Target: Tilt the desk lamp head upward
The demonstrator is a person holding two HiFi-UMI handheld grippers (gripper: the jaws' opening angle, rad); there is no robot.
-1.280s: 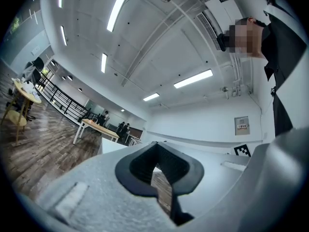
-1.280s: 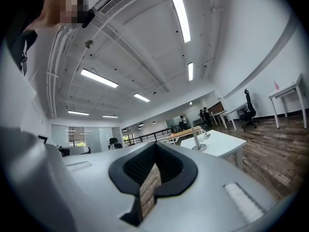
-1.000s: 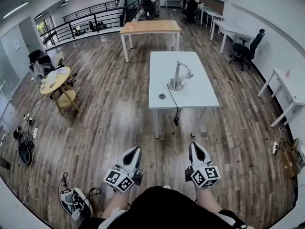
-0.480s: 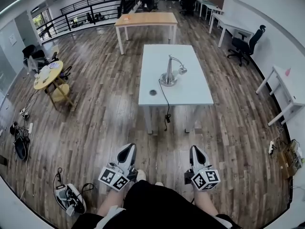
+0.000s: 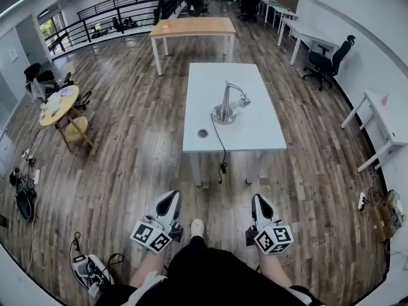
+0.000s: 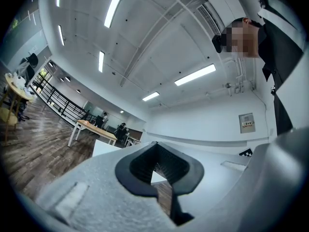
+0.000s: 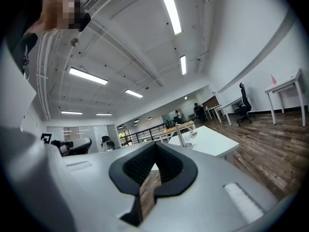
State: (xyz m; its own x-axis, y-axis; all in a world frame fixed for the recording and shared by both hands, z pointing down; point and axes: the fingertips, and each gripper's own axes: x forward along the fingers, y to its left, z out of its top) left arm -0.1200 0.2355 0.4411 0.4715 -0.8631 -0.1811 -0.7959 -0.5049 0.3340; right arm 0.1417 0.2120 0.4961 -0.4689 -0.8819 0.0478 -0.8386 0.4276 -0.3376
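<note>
Head view: you stand on the floor (image 5: 127, 145), well short of the table (image 5: 258, 132), and nothing of the task is done. The lamp (image 5: 225, 107) stands near the table's middle, untouched, its head (image 5: 244, 101) dipping to the right. Your left gripper (image 5: 167, 203) and right gripper (image 5: 260, 204) hang low by your knees, well apart from the lamp, which lies far ahead, roughly between the two. By the look of it, everything is left to do: the approach, a hold on the head, the upward tilt.

Left gripper view: the left gripper's (image 6: 157, 170) jaws are pressed together with nothing between them. A corner of the table shows far off to the left of the tips, but the lamp cannot be made out here.

Right gripper view: the right gripper's (image 7: 153, 170) jaws are likewise pressed together and empty. The lamp (image 7: 180, 134) stands on the table far ahead, a little right of the tips.
</note>
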